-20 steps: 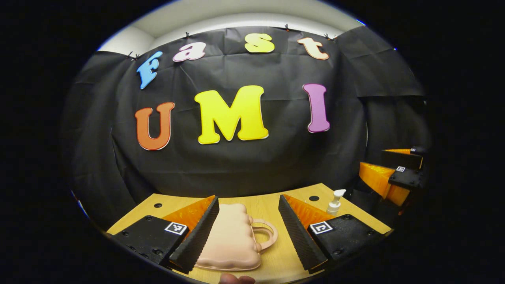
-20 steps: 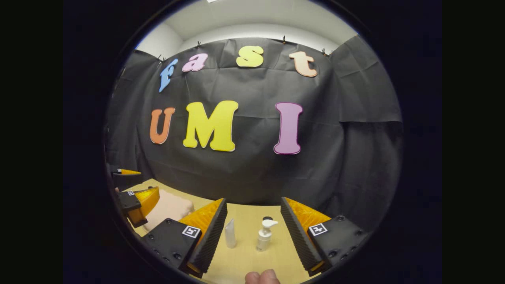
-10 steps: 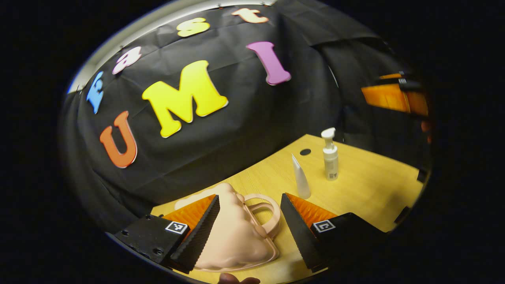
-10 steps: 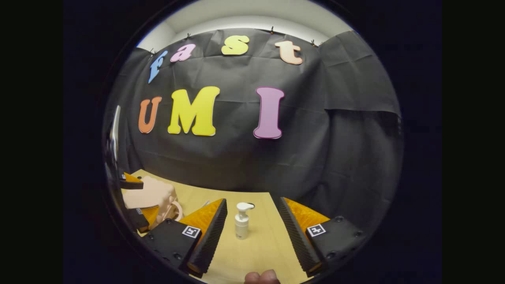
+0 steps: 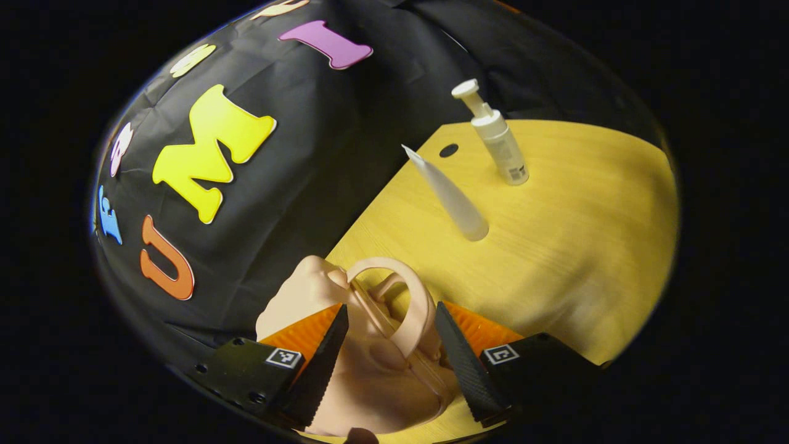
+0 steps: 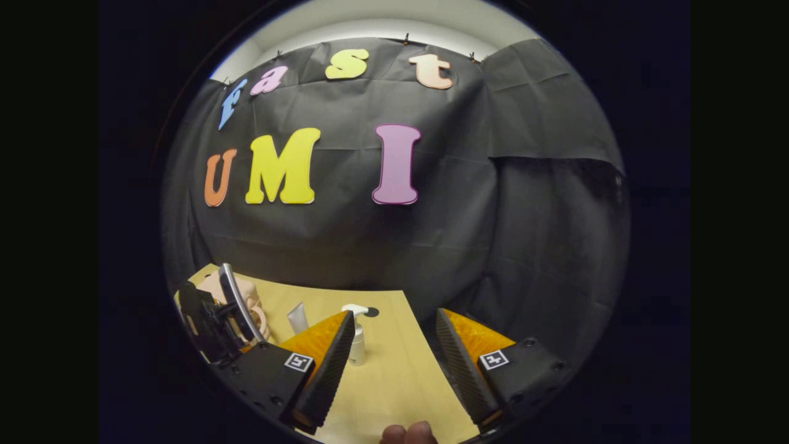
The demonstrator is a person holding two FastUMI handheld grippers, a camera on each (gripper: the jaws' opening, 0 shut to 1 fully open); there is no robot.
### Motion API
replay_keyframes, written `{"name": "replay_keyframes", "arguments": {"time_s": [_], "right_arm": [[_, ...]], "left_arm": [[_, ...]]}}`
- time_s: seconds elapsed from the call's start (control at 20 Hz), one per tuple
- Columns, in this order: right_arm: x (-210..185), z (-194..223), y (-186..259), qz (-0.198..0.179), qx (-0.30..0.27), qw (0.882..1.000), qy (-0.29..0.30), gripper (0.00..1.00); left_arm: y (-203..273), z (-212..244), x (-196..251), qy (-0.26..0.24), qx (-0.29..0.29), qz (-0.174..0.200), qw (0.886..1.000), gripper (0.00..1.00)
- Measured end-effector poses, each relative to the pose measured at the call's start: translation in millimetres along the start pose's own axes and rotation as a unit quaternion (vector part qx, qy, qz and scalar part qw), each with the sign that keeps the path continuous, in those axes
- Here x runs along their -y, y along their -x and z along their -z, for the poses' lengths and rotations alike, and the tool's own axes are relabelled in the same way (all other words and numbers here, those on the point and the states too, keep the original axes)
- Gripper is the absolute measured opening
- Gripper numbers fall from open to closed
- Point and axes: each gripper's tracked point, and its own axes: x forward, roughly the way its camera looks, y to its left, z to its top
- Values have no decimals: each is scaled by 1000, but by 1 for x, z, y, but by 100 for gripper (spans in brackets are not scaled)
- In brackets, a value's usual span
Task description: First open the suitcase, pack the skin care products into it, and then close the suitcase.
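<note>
While the left tool (image 5: 388, 357) sits low over the wooden bench (image 5: 585, 246), its two fingers stand apart on either side of the one pale pink suitcase (image 5: 370, 370), which lies on the bench at its near left edge; whether either finger touches the shell I cannot tell. One looped handle (image 5: 413, 296) rises from the suitcase between the fingers, and the case looks closed. Two skin care products stand farther out on the bench in the left gripper view, which is strongly tilted: one white tube (image 5: 447, 197) resting on its cap end, and one white pump bottle (image 5: 496, 139) beyond it, the two near each other but apart. One small dark hole (image 5: 448, 150) marks the bench top by the tube's tip.

In the right gripper view the right tool (image 6: 394, 364) hovers over bare bench with its two fingers wide apart and nothing between them. The pump bottle (image 6: 357, 330) shows just past its left finger, the tube (image 6: 298, 317) a little to the left of that, and the suitcase (image 6: 243, 296) at the far left with the other gripper's dark body in front of it. One fingertip of the person's hand (image 6: 407, 433) peeks in at the bottom edge
</note>
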Motion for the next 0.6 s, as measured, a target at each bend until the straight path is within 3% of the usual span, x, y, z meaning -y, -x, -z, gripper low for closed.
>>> {"name": "replay_keyframes", "arguments": {"time_s": [0.2, 0.25, 0.4, 0.45, 0.6], "right_arm": [[12, 8, -4, 6, -9, 1000, -13, 79], [13, 10, -4, 6, -10, 1000, -16, 79], [14, 11, -5, 5, -11, 1000, -25, 79], [13, 11, -5, 4, -10, 1000, -27, 79], [11, 8, -3, 3, -5, 1000, -31, 77]], "left_arm": [[-16, 12, 2, -35, -42, 0, 999, 76], [-20, 16, 6, -36, -55, -1, 998, 62], [-29, 19, 14, -54, -86, 3, 995, 46], [-29, 20, 14, -63, -92, 0, 994, 33], [-28, 18, 12, -64, -95, -10, 993, 33]]}}
